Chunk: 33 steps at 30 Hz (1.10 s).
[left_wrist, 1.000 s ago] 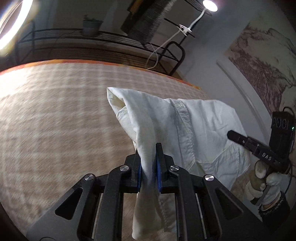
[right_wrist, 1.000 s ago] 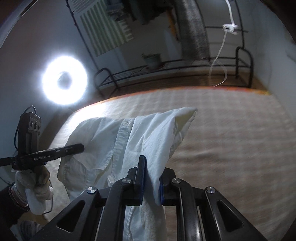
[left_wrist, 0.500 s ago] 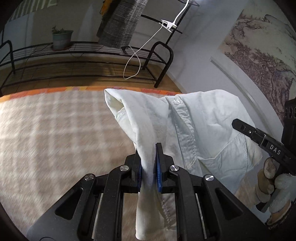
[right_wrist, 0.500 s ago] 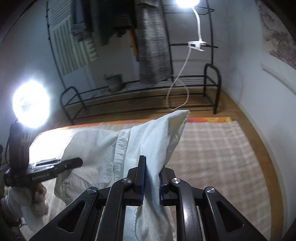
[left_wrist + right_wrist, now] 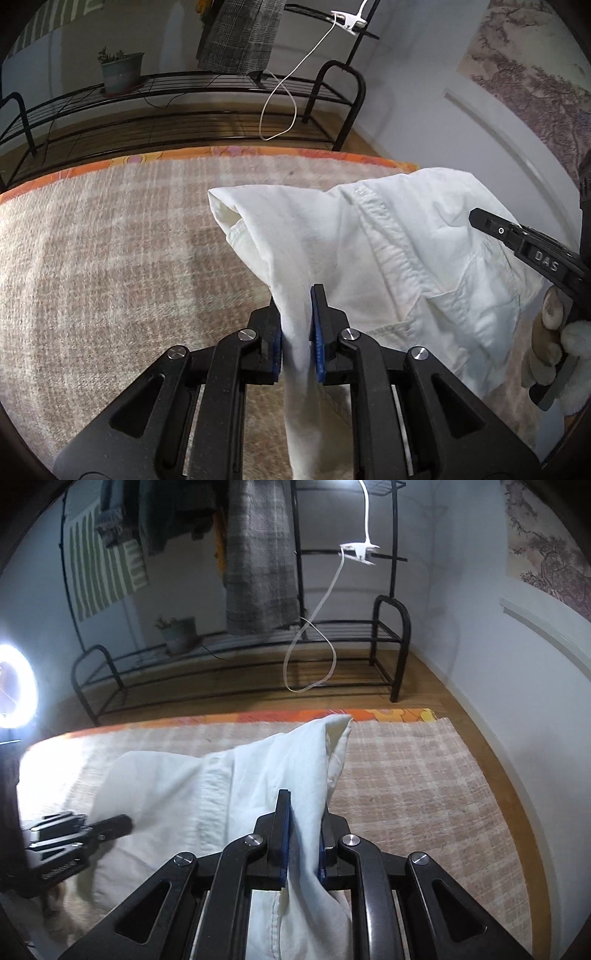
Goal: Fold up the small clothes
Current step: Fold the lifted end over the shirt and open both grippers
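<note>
Two grippers share one garment here: my left gripper (image 5: 295, 332) has its blue-padded jaws nearly closed, pinching a bunched fold of the white button-front cotton shirt (image 5: 406, 236), and my right gripper (image 5: 301, 834) has its jaws pinched just as narrowly on another gathered fold of the same shirt (image 5: 177, 786). The left jaws have just been easing open a touch, yet cloth fills the gap between the pads and they press on it. The shirt hangs between my two grips above the beige checked woven blanket (image 5: 110, 258), its body sagging and apparently not yet lying flat. As I judge it, the step in hand is to carry the shirt to a clear stretch of blanket and lay it out for folding. To do that well I should keep both pinches firm, hold the two grips level and well apart so the button placket and chest pocket stay taut and unwrinkled, lower the far edge first, then draw back so the rest settles smooth. Letting go early would drop a crumpled heap. Counting: one shirt, one blanket with one orange border, two grippers, one black metal rack (image 5: 240, 653), one potted plant (image 5: 179, 633), one ring light (image 5: 14, 686), and one white clip lamp (image 5: 358, 550).
</note>
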Motion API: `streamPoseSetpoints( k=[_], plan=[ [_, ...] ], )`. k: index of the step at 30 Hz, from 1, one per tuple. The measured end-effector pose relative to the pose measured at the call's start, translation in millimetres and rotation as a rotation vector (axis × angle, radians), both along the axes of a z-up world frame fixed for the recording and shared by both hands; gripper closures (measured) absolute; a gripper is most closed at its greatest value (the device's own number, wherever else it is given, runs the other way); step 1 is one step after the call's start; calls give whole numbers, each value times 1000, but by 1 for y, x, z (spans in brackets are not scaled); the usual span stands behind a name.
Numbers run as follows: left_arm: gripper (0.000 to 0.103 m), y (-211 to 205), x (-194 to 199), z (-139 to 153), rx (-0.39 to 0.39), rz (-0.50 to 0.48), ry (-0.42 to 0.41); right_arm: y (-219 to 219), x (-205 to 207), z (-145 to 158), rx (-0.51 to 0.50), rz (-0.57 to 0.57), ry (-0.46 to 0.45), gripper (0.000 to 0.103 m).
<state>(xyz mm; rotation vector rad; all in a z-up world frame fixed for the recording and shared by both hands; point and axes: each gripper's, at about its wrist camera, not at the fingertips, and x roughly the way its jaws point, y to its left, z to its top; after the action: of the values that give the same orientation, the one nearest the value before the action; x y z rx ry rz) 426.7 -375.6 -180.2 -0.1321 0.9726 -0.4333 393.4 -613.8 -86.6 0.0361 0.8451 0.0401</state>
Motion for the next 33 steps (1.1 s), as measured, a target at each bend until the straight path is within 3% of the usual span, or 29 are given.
streamPoseSetpoints(
  k=[4,8,13,18,33],
  plan=[
    [79,-4,0,-2,32,7,-5,-9,8,-21,-54,-49,46,94],
    [67,-4,0,2,47,17,6,-12,15,-48,-138,-104,151,77],
    [66,3,-12,15,78,-3,-24,-17,9,-38,-108,-150,128,72],
    [66,7,-35,37,97,-34,-63,-18,-7,-4,-64,-166,61,65],
    [66,48,-147,154,64,-37,-218,19,-104,114,-36,-140,-68,65]
  ],
)
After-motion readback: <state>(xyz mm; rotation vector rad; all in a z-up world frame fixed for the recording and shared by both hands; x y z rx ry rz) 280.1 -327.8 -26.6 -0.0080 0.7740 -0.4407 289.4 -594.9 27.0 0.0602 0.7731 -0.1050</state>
